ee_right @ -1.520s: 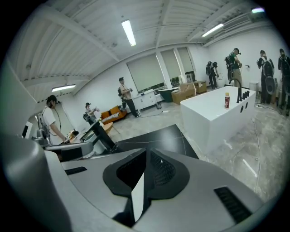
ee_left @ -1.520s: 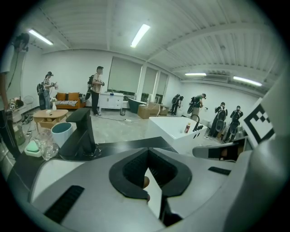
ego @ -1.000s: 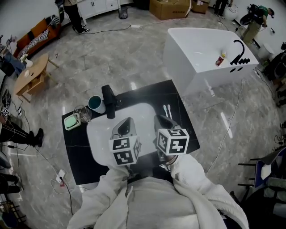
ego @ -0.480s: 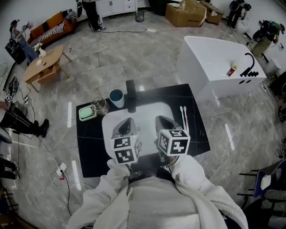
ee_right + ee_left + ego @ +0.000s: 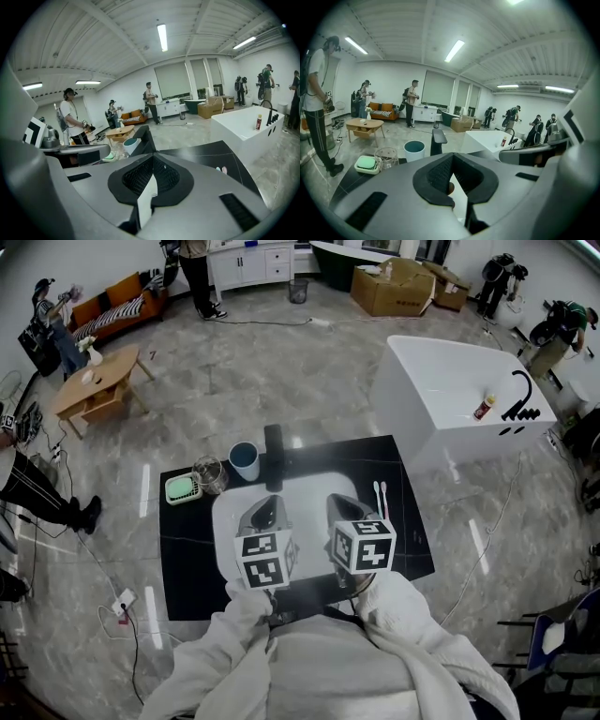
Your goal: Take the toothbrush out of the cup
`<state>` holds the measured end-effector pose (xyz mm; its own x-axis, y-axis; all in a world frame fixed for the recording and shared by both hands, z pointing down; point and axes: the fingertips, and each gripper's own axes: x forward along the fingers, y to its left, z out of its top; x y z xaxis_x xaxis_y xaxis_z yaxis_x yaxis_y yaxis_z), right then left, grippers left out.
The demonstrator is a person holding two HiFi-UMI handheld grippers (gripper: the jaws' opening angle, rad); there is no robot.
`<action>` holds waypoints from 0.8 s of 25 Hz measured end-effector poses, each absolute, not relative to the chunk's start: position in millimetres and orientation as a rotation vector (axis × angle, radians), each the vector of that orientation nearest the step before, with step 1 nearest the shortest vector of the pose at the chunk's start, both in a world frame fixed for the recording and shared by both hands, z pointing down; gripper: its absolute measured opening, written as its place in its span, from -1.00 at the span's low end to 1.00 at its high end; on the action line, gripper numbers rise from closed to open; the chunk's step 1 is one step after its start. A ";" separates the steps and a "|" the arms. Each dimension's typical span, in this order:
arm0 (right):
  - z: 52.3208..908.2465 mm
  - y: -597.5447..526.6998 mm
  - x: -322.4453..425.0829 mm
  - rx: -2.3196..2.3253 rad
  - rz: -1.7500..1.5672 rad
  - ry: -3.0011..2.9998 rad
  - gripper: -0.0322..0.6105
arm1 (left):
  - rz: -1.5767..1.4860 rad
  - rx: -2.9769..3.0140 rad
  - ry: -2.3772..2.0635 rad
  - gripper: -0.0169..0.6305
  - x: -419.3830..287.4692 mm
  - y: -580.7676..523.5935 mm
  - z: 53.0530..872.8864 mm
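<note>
Abreast, left gripper and right gripper, jaws closed.

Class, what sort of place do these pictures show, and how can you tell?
Probably a test hall with mock bathroom fittings: a freestanding white bathtub, a black-topped washstand, brown cardboard boxes.

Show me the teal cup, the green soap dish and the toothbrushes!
teal cup (image 5: 244, 457), head view, its open top.
green soap dish (image 5: 181, 488), head view, the green middle.
toothbrushes (image 5: 378, 499), head view, a handle.

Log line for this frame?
left gripper shut, empty | right gripper shut, empty | toothbrushes on counter beside sink | cup beside faucet
</note>
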<state>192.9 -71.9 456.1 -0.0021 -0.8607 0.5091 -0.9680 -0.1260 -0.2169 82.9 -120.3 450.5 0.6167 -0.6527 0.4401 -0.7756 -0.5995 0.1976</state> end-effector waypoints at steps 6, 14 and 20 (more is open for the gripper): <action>454.0 -76.7 200.0 2.036 0.784 -1.953 -0.83 | 0.454 2.473 -1.154 -0.94 92.6 -121.7 447.9; 454.9 -78.9 209.7 2.032 0.783 -1.955 -0.83 | 0.449 2.477 -1.177 -0.94 97.9 -125.9 444.8; 453.4 -79.5 214.0 2.034 0.774 -1.956 -0.83 | 0.439 2.462 -1.187 -0.94 98.5 -125.8 446.8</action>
<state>214.0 -79.5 453.4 -0.0212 -0.8620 0.5065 -0.9752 -0.0939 -0.2007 98.5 -125.8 446.8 0.5965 -0.6787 0.4284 -0.7942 -0.5762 0.1929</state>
